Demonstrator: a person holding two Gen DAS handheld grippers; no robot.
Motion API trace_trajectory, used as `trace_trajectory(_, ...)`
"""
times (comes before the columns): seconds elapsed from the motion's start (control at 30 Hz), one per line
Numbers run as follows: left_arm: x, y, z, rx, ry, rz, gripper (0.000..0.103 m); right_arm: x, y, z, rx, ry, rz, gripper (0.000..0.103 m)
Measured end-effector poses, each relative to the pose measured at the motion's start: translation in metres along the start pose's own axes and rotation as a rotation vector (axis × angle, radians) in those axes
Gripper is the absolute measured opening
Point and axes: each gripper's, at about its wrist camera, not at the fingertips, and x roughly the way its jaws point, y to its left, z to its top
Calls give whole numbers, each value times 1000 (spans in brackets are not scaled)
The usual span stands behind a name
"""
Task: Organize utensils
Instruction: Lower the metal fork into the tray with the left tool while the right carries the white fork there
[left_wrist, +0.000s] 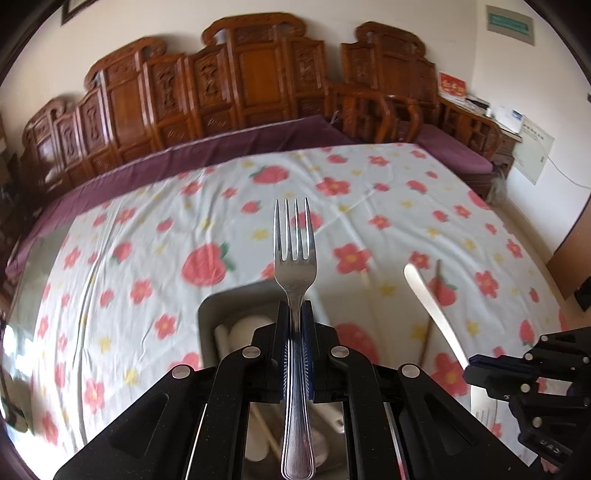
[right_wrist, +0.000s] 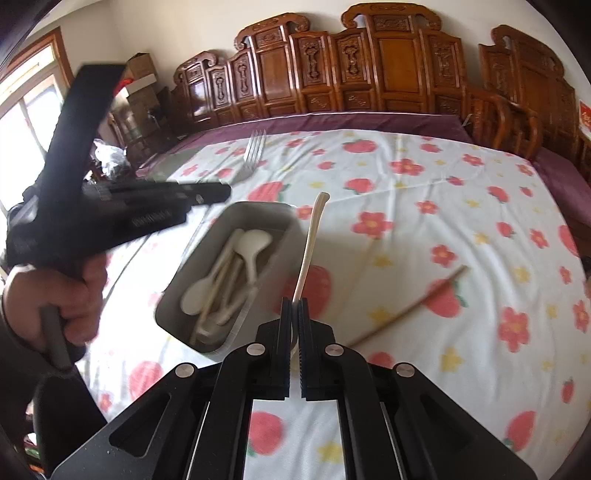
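**Fork and white utensil heading for the tin**

The steel fork (left_wrist: 295, 266) is standing tines-up, clamped in the closed left gripper (left_wrist: 295, 314); a slim white utensil handle (right_wrist: 309, 251) is being pinched in the closed right gripper (right_wrist: 294, 306); the metal tin (right_wrist: 207, 332), already holding white spoons (right_wrist: 251, 243), is lying just below and left of the right gripper; a chopstick (right_wrist: 410, 306) is waiting on the floral cloth (right_wrist: 406, 387) to its right. Judging by this, both are mid-carry; next, each needs lowering over the tin before release.

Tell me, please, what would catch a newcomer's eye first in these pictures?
A metal fork stands tines up, clamped in the left gripper. The right gripper pinches a cream utensil handle. Between them, on the strawberry-print cloth, a grey tray holds white spoons, and one chopstick lies loose.
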Motion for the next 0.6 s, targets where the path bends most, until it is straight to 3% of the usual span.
trace_trajectory(0.2,19,28,-25,-71,47,-17,6,25,29,12,-8,8,35,4)
trace_trajectory(0.6,2,56,-48,-115,-21,-34,6,71,56,19,-23,45,42,4)
